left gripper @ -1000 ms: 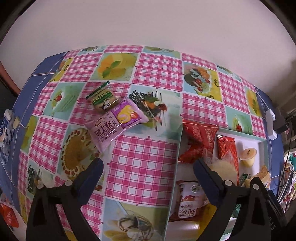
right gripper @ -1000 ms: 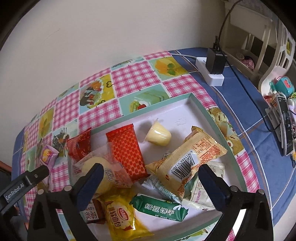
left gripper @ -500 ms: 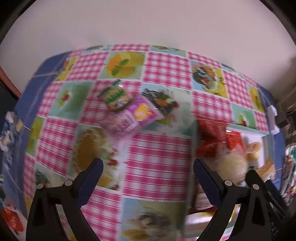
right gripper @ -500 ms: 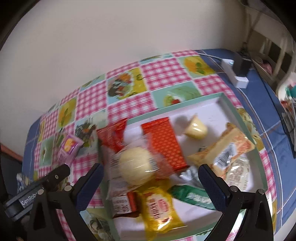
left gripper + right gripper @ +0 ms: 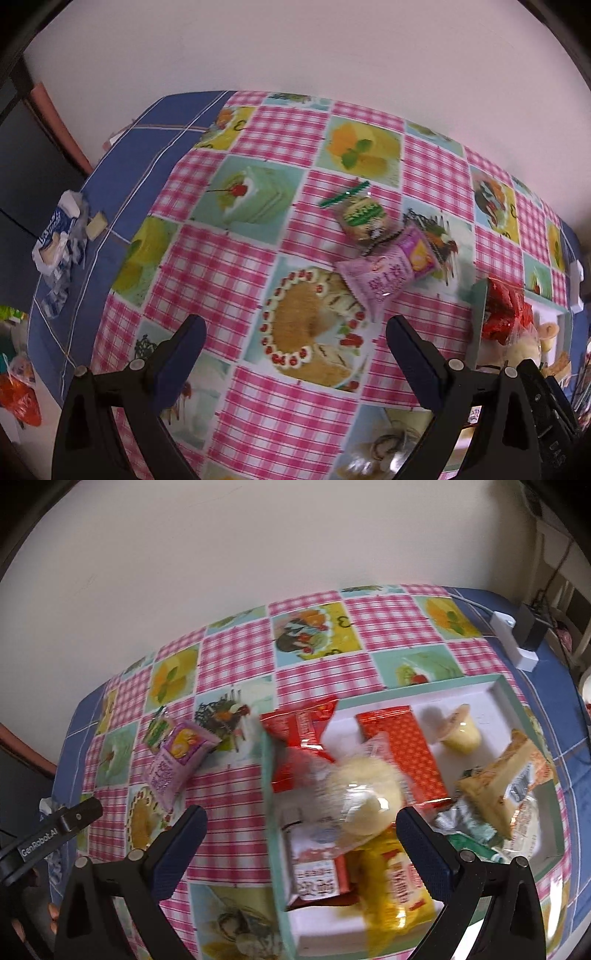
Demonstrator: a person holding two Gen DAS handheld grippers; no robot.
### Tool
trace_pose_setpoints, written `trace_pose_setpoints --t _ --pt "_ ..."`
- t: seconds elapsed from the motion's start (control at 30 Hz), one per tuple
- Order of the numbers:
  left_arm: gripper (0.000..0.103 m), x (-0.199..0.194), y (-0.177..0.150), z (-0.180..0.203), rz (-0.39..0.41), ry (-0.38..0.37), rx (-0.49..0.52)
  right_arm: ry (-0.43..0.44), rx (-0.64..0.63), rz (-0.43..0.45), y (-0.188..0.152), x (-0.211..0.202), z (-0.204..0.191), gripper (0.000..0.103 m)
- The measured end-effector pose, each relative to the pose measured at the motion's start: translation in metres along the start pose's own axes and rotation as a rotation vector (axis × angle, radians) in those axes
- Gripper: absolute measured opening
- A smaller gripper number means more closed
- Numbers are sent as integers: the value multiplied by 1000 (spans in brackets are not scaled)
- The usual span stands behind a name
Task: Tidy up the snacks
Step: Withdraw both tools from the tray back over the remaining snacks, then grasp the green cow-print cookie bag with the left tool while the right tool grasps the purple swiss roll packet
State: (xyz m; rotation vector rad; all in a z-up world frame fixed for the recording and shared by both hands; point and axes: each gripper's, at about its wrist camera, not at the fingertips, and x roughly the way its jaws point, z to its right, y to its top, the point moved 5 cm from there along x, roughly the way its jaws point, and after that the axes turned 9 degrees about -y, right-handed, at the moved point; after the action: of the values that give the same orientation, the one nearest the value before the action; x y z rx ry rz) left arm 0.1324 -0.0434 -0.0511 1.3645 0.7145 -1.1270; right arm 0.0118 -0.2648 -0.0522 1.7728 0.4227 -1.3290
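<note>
Two snack packets lie loose on the checked tablecloth: a purple packet (image 5: 388, 275) (image 5: 177, 760) and a small green-labelled packet (image 5: 360, 218) (image 5: 159, 729) touching behind it. A teal-rimmed white tray (image 5: 267, 794) (image 5: 478, 317) holds several snacks: red packets (image 5: 301, 734), a round bun in clear wrap (image 5: 364, 790), a jelly cup (image 5: 461, 731), yellow and orange packets. My left gripper (image 5: 295, 343) is open and empty, hovering in front of the purple packet. My right gripper (image 5: 301, 834) is open and empty above the tray's left rim.
A crumpled blue-white wrapper (image 5: 59, 236) lies on the blue cloth at the table's left edge. A white power strip with a black plug (image 5: 521, 638) sits at the back right. The wall runs along the table's far side. The left gripper's body (image 5: 51, 834) shows at the right view's left.
Both grippers have swung left. In the left view the loose packets moved from left of centre to the right and the tray slid to the edge. Both stay open.
</note>
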Motion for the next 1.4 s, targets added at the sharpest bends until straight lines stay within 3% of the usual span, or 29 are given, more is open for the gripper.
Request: trace_pose_setpoints --t 0.33,0.57,1.4 --pt "98 5 7 -29 -10 -41 -50 -15 -47 12 1 7 -32 103" --pt "98 11 19 -45 -1 -36 -80 26 -69 2 3 19 -61 103" --pt "98 65 63 -56 28 -112 -160 45 -132 -8 32 72 -131 103"
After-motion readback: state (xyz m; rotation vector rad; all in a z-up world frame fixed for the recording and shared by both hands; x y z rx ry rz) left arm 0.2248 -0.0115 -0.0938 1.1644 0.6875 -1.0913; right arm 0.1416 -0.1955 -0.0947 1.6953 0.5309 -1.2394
